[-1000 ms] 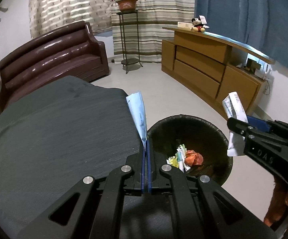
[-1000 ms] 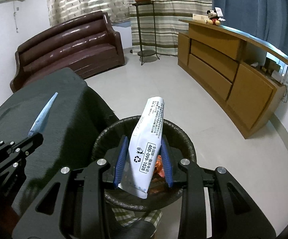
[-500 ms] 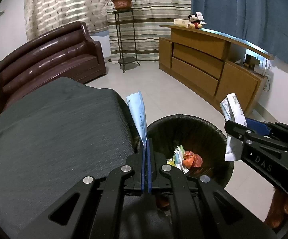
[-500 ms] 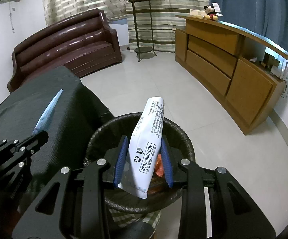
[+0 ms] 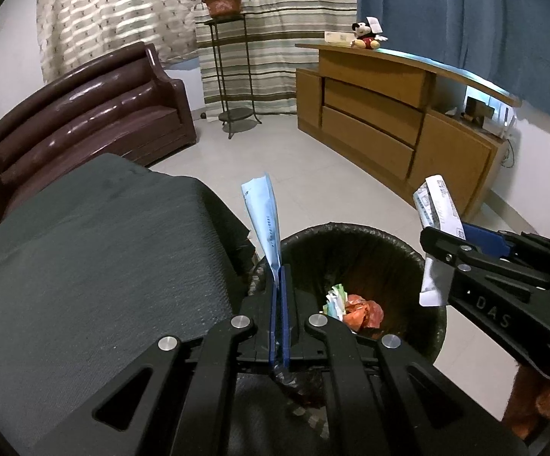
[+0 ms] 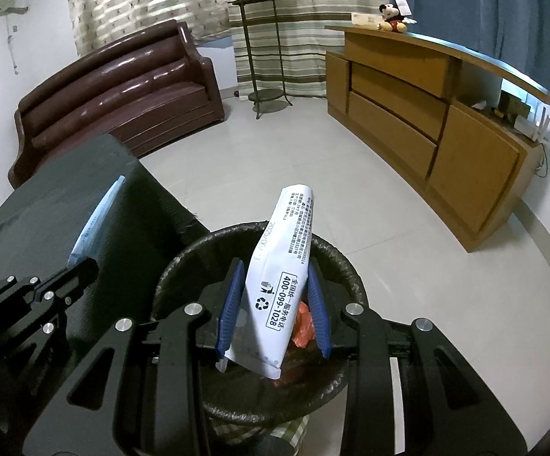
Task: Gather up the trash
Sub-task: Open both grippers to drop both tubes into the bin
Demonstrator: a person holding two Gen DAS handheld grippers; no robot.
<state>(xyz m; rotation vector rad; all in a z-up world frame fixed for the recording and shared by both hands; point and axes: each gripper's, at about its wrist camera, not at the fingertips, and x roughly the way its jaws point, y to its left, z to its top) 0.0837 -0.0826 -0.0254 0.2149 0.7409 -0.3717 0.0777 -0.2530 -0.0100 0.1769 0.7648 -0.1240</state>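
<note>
My left gripper (image 5: 279,277) is shut on a thin light-blue wrapper (image 5: 263,220) that stands upright at the left rim of a black-lined trash bin (image 5: 351,233). My right gripper (image 6: 275,304) is shut on a white printed packet (image 6: 284,269), held over the bin (image 6: 183,266). In the left wrist view the right gripper (image 5: 461,239) and its packet (image 5: 436,205) hang at the bin's right rim. In the right wrist view the left gripper (image 6: 81,266) and blue wrapper (image 6: 96,220) sit left of the bin. Orange and green trash (image 5: 354,307) lies inside the bin.
A table under dark grey cloth (image 5: 84,258) stands left of the bin. A brown sofa (image 5: 77,114) is behind it. A plant stand (image 5: 233,76) and a wooden sideboard (image 5: 389,114) line the far and right walls. Pale tiled floor (image 5: 305,174) lies between.
Both grippers, still holding their trash, have shifted slightly; the bin sits a little more centred under them. The grips are unchanged.
</note>
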